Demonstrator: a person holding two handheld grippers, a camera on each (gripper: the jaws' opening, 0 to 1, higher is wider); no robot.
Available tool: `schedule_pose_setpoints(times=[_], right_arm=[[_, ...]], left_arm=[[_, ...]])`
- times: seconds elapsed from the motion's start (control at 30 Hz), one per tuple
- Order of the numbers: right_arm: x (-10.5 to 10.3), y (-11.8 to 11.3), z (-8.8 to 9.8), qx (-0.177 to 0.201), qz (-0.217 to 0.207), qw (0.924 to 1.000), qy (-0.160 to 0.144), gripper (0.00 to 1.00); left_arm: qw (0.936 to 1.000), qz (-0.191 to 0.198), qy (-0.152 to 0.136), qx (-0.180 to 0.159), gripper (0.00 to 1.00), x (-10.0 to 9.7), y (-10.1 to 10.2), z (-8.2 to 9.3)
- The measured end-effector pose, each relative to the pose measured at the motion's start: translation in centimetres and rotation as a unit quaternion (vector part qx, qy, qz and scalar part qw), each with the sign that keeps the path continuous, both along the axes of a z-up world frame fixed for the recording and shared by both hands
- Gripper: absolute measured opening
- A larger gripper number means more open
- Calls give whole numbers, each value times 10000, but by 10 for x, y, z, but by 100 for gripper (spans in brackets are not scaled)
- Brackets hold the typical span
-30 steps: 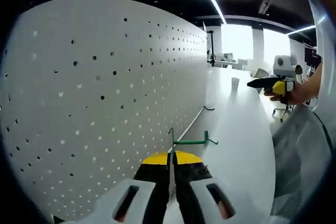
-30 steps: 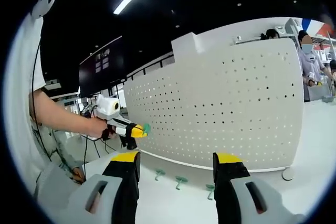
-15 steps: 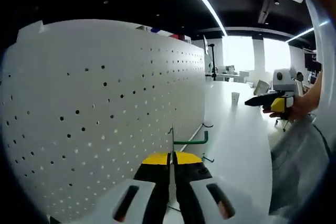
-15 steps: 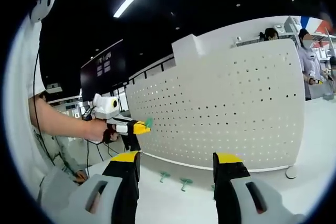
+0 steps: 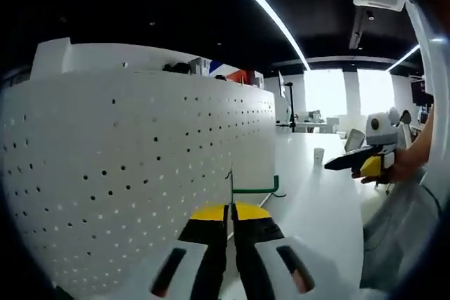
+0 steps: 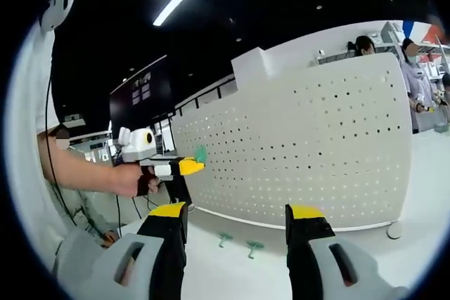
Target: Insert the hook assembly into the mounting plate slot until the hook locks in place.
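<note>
The white mounting plate (image 5: 140, 173) is a pegboard standing upright on the table, also seen in the right gripper view as pegboard (image 6: 316, 145). My left gripper (image 5: 230, 209) is shut on the green hook assembly (image 5: 254, 189), whose thin metal wire rises between the jaws. The hook hangs in the air close to the pegboard's face, apart from it. From the right gripper view, the left gripper (image 6: 188, 166) is held by a hand at the board's left end with the green hook (image 6: 200, 154) at its tip. My right gripper (image 6: 235, 219) is open with nothing between its jaws and points at the board; it also shows as the right gripper (image 5: 336, 165).
Two loose green hooks (image 6: 225, 239) (image 6: 253, 246) lie on the white table (image 6: 225, 272) in front of the board. A round foot (image 6: 394, 230) props the board's right end. People stand behind the board at the far right. A small cup (image 5: 319, 154) stands far down the table.
My left gripper has risen with the green hook, moving up along the pegboard's face and slightly toward it. The right gripper has stayed open and nearly still.
</note>
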State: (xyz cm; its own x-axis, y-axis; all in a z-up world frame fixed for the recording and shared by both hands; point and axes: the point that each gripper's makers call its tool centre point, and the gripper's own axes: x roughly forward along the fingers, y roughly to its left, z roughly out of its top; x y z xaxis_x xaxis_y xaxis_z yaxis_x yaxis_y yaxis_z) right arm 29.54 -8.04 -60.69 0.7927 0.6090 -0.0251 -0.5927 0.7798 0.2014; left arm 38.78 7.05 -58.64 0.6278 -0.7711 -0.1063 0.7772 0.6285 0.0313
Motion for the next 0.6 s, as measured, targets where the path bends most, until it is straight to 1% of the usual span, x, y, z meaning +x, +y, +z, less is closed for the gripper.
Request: schedule_pose_setpoints(times=[0.13, 0.2, 0.33, 0.43, 0.6], right_arm=[[-1, 0, 0, -6, 10, 10000, -9, 54], [-1, 0, 1, -9, 6, 10000, -17, 54], [-2, 1, 1, -12, 13, 10000, -18, 54], [-2, 2, 1, -57, 24, 10000, -33, 54], [-1, 0, 4, 78, 8, 10000, -26, 54]], left_arm=[[9999, 7, -114, -110, 2, -4, -4, 8], [9997, 13, -104, -201, 2, -5, -5, 10], [9998, 8, -79, -200, 2, -7, -8, 7], [9996, 42, -51, -260, 2, -6, -8, 8], [9996, 55, -51, -286, 2, -5, -9, 9]])
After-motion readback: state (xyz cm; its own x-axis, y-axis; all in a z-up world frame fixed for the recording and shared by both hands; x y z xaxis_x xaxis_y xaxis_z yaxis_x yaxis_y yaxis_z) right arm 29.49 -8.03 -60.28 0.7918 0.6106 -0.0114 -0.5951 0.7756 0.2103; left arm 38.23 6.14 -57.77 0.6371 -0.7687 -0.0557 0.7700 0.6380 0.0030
